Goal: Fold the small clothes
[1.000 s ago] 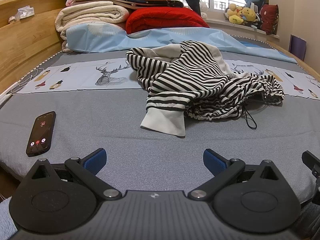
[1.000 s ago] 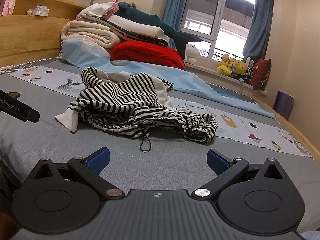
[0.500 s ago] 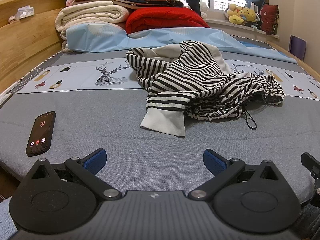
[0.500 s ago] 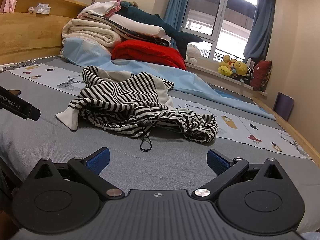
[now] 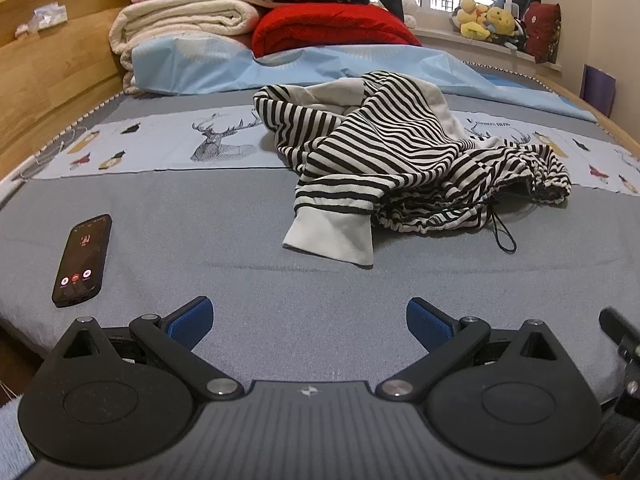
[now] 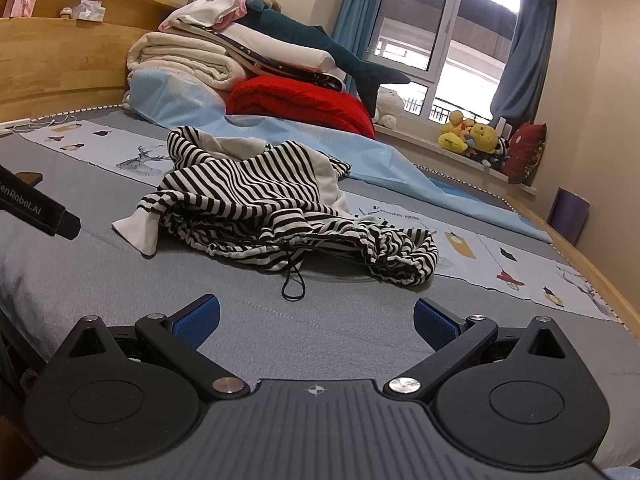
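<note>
A crumpled black-and-white striped garment (image 5: pixel 400 160) lies on the grey bed, with a white cuff (image 5: pixel 332 236) at its near left and a black drawstring loop (image 5: pixel 504 236) at its near edge. It also shows in the right wrist view (image 6: pixel 272 208). My left gripper (image 5: pixel 308 320) is open and empty, low over the bed's near edge, short of the cuff. My right gripper (image 6: pixel 316 320) is open and empty, short of the drawstring loop (image 6: pixel 294 286).
A black phone (image 5: pixel 82 260) with a lit screen lies on the bed at the near left. Folded blankets and a red quilt (image 5: pixel 332 28) are stacked at the head. A wooden bed frame (image 5: pixel 48 92) runs along the left. Plush toys (image 6: pixel 472 136) sit on the window sill.
The right gripper has tilted up and moved slightly closer to the garment. The left gripper has barely moved.
</note>
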Motion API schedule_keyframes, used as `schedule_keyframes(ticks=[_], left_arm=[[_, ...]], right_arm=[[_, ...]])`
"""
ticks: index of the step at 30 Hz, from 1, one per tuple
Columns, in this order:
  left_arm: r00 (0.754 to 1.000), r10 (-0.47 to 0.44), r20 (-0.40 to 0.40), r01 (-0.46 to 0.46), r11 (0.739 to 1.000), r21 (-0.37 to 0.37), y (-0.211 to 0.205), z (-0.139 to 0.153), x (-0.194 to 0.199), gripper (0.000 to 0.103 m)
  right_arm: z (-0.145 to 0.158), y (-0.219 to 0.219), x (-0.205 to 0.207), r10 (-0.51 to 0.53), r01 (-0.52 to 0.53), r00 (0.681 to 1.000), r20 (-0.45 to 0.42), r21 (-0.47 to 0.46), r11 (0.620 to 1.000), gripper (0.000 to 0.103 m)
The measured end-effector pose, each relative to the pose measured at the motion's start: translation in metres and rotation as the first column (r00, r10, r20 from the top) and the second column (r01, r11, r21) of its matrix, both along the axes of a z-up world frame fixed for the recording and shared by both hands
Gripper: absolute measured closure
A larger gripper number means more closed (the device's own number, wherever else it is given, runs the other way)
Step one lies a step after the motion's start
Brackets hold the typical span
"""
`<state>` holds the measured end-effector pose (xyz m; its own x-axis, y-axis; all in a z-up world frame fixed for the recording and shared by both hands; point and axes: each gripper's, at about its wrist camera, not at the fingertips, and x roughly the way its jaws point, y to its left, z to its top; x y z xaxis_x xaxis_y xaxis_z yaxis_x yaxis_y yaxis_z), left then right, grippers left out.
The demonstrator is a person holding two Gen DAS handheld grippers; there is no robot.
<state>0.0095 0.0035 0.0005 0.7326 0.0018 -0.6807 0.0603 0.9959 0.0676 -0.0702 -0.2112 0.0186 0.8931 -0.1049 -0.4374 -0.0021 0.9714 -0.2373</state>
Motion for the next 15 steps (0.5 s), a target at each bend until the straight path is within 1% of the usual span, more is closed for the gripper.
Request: schedule_keyframes(ticks=[2,4,6,8,10,12,14,15], left_arm=[[1.000,0.025,-0.006,-0.025,1.000,-0.002,0.009,0.007,0.008,0.000],[0.997,0.072,-0.028,-0.071,0.997,0.025,0.021,0.013,0.029,0.000],[0.989,0.137,-0.057,-0.135,0.990,0.038,0.034,0.018,0.058,0.000],[0.975,0.208,-0.082,-0.206,0.978,0.025,0.049,0.024,0.095,0.000],[0.963,0.260,-0.065,-0.260,0.965,0.011,0.062,0.030,0.123,0.000],[0.947,0.320,-0.033,-0.319,0.947,0.025,0.073,0.032,0.151,0.000],[0.933,0.360,-0.012,-0.359,0.932,0.051,0.084,0.026,0.174,0.000],[0.931,0.365,-0.013,-0.364,0.929,0.060,0.089,0.021,0.183,0.000]], right_arm=[[0.001,0.003,0.002,0.015,-0.016,1.000,-0.013,-0.008,1.000,0.001],[0.002,0.005,0.005,0.051,-0.051,0.998,-0.039,-0.015,0.999,0.001],[0.003,0.008,0.015,0.107,-0.109,0.991,-0.081,-0.026,0.994,0.001],[0.003,0.014,0.030,0.165,-0.170,0.980,-0.115,-0.032,0.985,0.001],[0.002,0.026,0.055,0.231,-0.242,0.961,-0.153,-0.054,0.969,0.001],[0.000,0.042,0.083,0.283,-0.302,0.946,-0.160,-0.111,0.947,0.001],[-0.005,0.062,0.115,0.335,-0.361,0.928,-0.161,-0.171,0.917,0.001],[-0.009,0.069,0.131,0.350,-0.379,0.922,-0.166,-0.195,0.905,0.001]])
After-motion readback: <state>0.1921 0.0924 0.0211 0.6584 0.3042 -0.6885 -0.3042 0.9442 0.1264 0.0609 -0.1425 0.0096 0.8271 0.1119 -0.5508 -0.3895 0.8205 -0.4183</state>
